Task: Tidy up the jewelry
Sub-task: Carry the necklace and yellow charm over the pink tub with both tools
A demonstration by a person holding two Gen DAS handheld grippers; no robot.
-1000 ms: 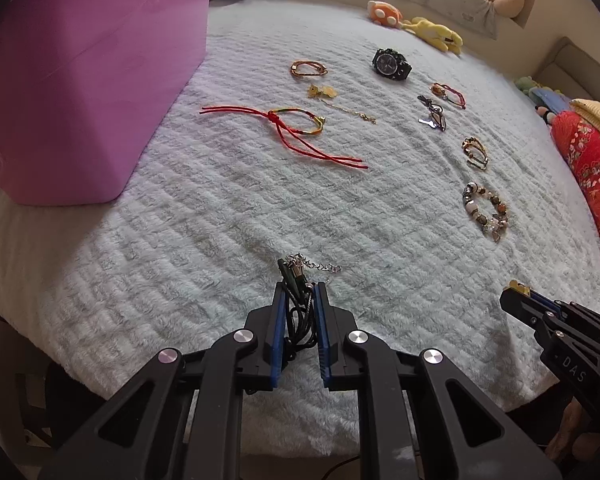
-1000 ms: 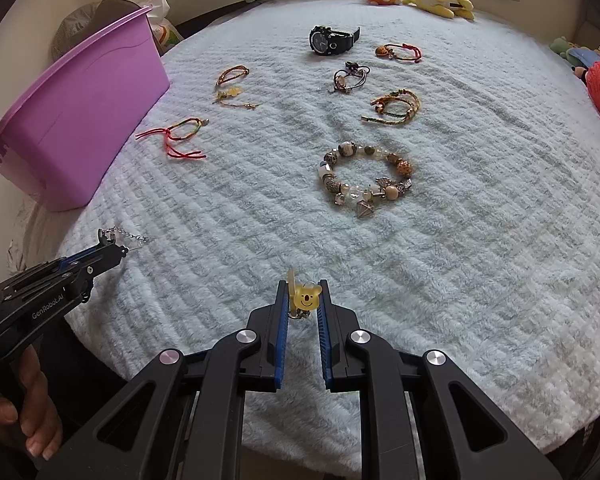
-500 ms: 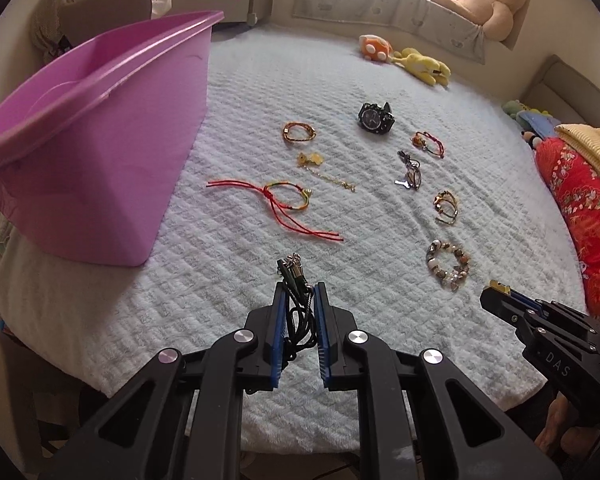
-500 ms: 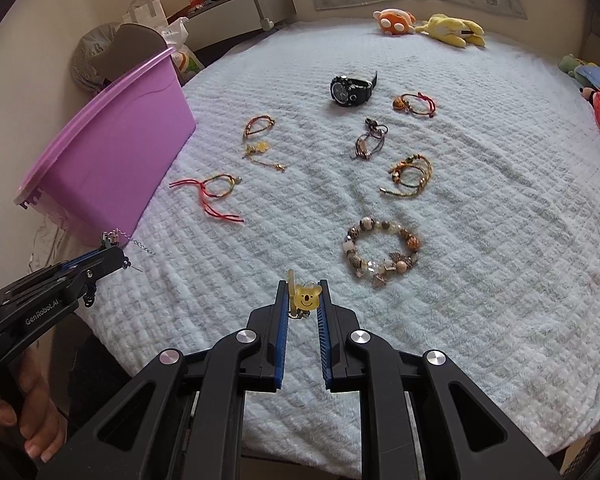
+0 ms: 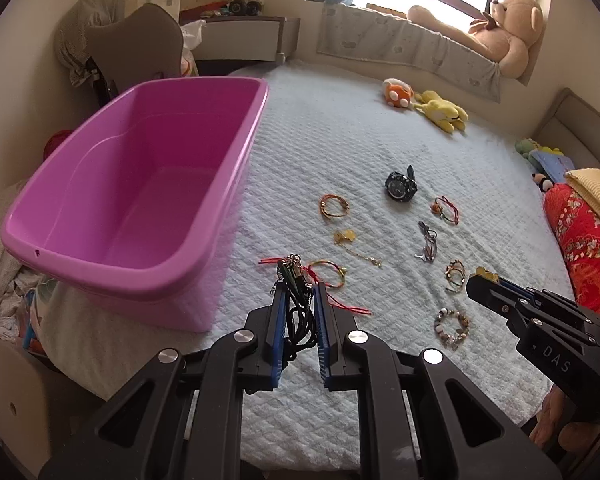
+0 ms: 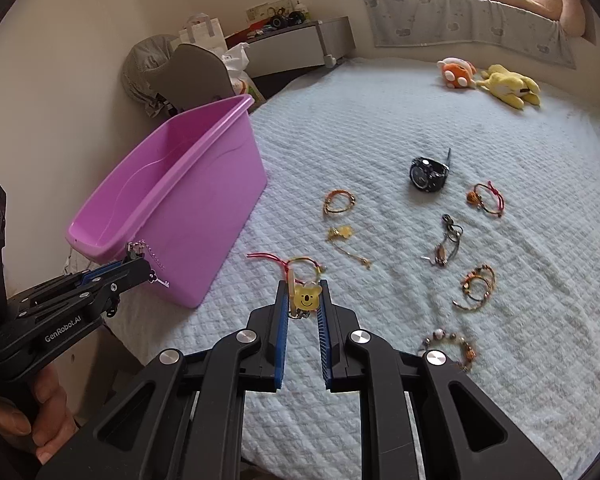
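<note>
My left gripper (image 5: 298, 294) is shut on a black cord necklace (image 5: 298, 312) with metal charms and a thin chain, held above the bed beside the empty purple bin (image 5: 140, 200). My right gripper (image 6: 303, 294) is shut on a yellow bear charm (image 6: 307, 297), above the bed's front part. The left gripper (image 6: 134, 266) shows in the right wrist view next to the bin (image 6: 172, 208). On the white quilt lie a red-cord bracelet (image 5: 326, 274), a black watch (image 5: 400, 188), a beaded bracelet (image 5: 452, 326) and several other bracelets.
Plush toys (image 5: 424, 104) lie at the far end of the bed, a teddy bear (image 5: 504, 28) sits on the window ledge. A red patterned cushion (image 5: 580, 244) is at the right edge. A chair with clothes (image 5: 112, 48) stands behind the bin.
Both grippers have risen and pulled back from the quilt, still holding their items. The bin's inside has come into view, and the left gripper is now nearer its front corner.
</note>
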